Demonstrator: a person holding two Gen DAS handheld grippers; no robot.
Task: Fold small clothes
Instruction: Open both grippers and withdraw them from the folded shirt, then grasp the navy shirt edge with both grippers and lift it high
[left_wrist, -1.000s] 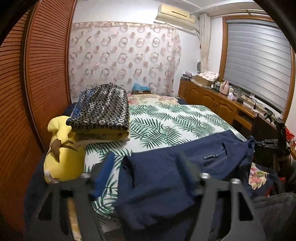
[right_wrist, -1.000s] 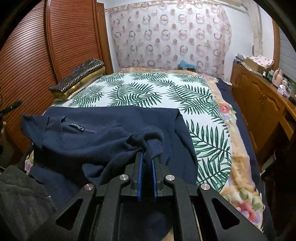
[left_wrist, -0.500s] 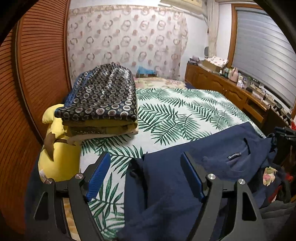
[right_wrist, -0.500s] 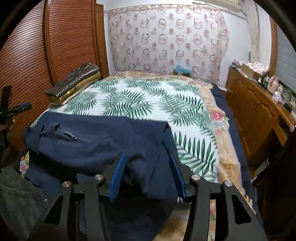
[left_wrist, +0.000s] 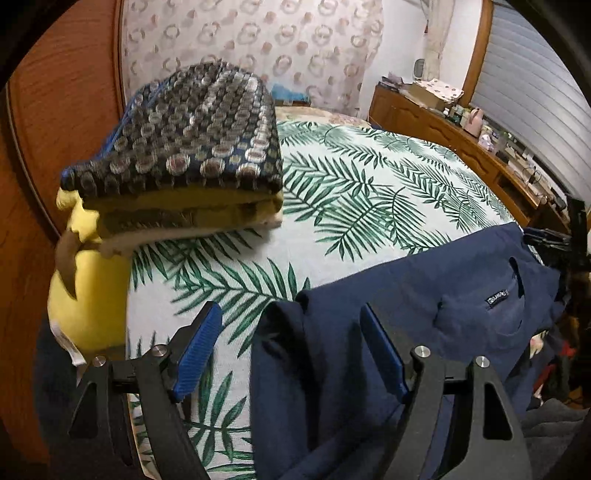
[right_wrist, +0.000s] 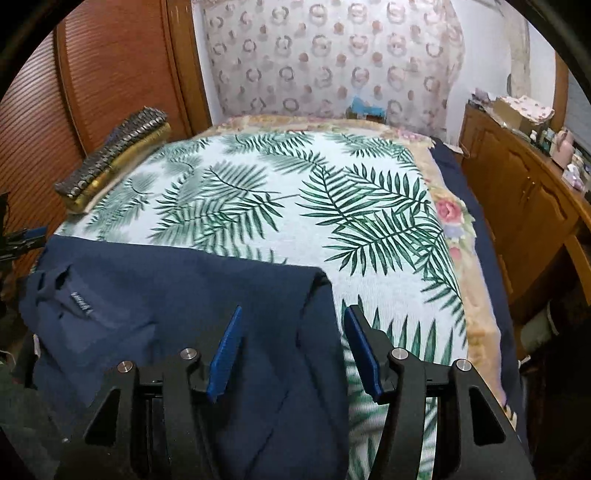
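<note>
The left tongs stand wide apart and hold nothing; the navy shirt's corner lies between them, probably untouched. The leaf-print bed beyond is free. The right tongs are apart, empty, over the shirt's other edge.

Navy garment runs off the bottom edge; its label is too small to read, and the dresser clutter is just blur.

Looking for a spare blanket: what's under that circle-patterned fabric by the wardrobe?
Under the circle-patterned fabric lie folded yellowish layers and a yellow cushion. What those layers are stays hidden.
</note>
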